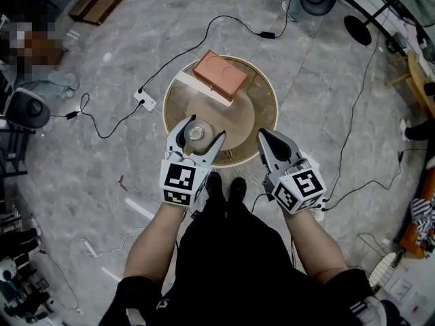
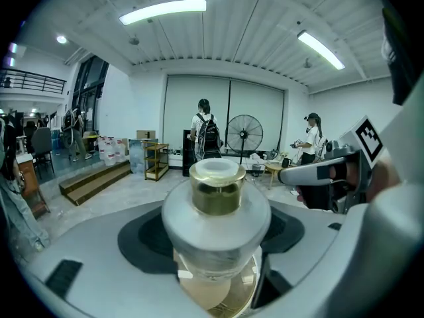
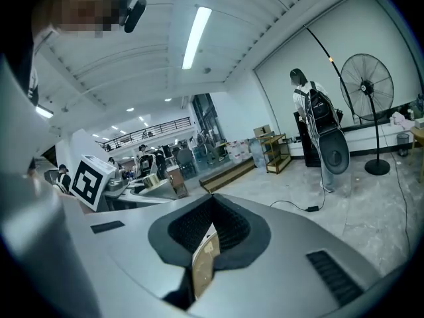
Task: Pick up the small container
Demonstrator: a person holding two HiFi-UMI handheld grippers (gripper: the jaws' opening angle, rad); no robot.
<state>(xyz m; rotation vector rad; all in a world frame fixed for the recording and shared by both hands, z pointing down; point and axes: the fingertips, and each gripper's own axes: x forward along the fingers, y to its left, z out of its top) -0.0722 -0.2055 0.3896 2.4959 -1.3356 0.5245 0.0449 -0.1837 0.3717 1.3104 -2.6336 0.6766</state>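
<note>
The small container (image 1: 196, 133) is a clear jar with a gold neck and a pale lid. It sits between the jaws of my left gripper (image 1: 201, 132) over the near edge of the round wooden table (image 1: 262, 114). In the left gripper view the small container (image 2: 215, 207) fills the gap between the grey jaws, which press against its sides, and the table shows below it. My right gripper (image 1: 266, 140) hovers at the table's near right edge with its jaws together and nothing in them. Seen from the right gripper view, only a thin slit remains in the right gripper (image 3: 211, 227).
A brown box (image 1: 219, 74) lies on a white board (image 1: 196, 87) at the table's far side. Cables and a power strip (image 1: 145, 100) trail over the stone floor. Round black devices (image 1: 27, 109) stand at the left. People (image 2: 207, 134) and a standing fan (image 2: 244, 136) are far off.
</note>
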